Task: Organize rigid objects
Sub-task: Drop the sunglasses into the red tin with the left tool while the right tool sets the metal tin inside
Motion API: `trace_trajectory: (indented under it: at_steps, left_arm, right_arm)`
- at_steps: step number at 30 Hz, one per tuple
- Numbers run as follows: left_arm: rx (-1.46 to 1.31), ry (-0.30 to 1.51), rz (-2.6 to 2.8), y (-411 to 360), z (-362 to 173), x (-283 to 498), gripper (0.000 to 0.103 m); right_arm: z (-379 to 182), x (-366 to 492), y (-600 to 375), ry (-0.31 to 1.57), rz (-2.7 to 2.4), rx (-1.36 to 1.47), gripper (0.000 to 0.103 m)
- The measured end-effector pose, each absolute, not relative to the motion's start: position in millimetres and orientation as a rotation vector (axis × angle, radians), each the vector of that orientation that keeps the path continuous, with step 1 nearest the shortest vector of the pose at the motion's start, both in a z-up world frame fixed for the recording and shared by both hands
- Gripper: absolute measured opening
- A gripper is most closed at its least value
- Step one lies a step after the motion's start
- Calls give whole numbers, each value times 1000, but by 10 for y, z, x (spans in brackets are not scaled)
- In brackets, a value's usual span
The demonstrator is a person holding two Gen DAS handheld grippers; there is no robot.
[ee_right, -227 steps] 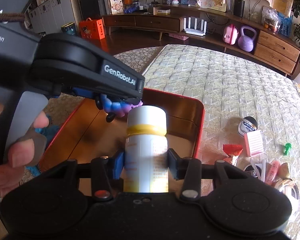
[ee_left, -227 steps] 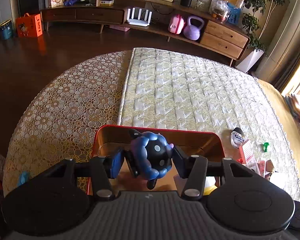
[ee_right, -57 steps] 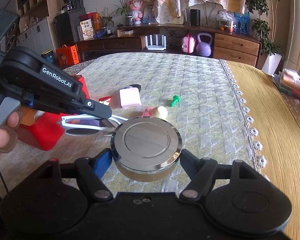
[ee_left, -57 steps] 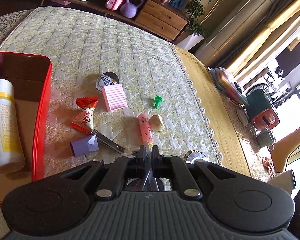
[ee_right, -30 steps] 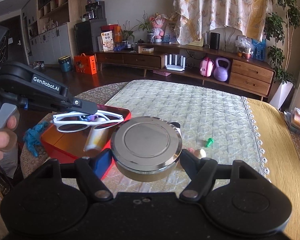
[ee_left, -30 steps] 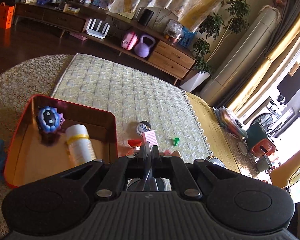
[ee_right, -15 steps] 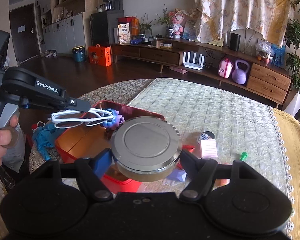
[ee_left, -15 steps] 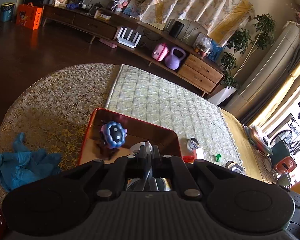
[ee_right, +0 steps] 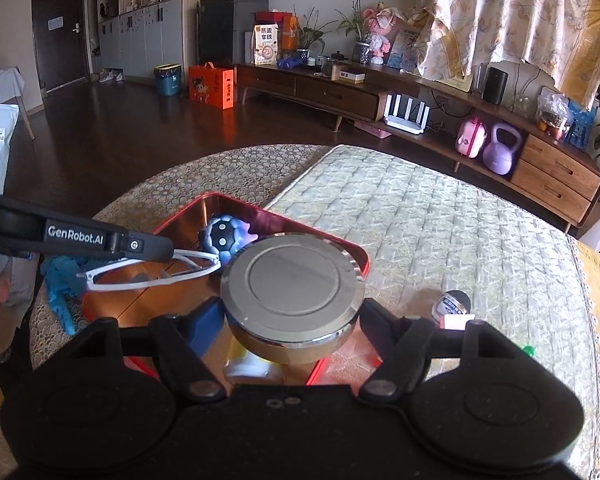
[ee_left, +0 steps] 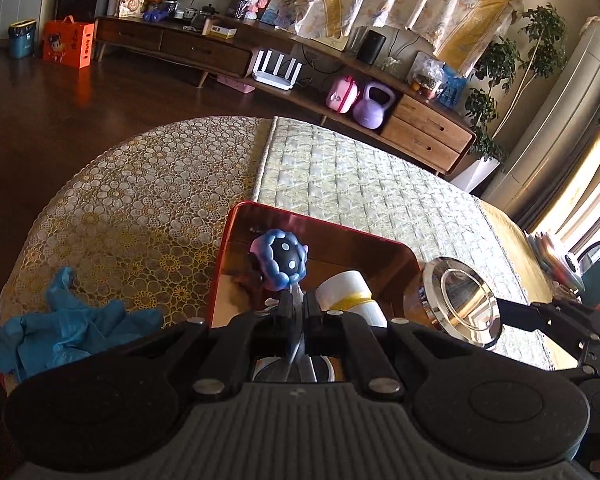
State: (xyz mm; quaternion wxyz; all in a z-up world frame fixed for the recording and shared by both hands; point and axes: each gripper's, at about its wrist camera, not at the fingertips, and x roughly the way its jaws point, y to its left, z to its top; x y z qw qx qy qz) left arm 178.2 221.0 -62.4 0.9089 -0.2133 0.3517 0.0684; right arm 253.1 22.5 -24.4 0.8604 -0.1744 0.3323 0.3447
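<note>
1. Both grippers have swung from the scattered items to above the red tin (ee_right: 342, 246).
2. The left gripper (ee_left: 300, 312) pinches white glasses (ee_right: 151, 272); the right gripper (ee_right: 291, 312) clamps a round metal tin (ee_right: 291, 276).
3. Both seem ready for dropping in, though height above the tray is unclear.

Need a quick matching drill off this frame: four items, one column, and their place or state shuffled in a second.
Items
1. white glasses
2. round metal tin
3. blue spotted toy
4. blue gloves

Place or state
A. lying on the lace cloth, outside the red tray
B. gripped in the right claw
C. resting inside the red tray
D. pinched in the left claw

Pairs: 1-D, 2-B, 3-C, 4-A
</note>
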Motion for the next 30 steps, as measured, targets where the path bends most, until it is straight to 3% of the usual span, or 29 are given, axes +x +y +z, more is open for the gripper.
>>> trace_trajectory:
  at_steps: [30]
  left_arm:
    - [-435, 787, 141, 2214, -950, 1902, 5]
  right_arm:
    - [-534, 2950, 634, 767, 713, -371, 74]
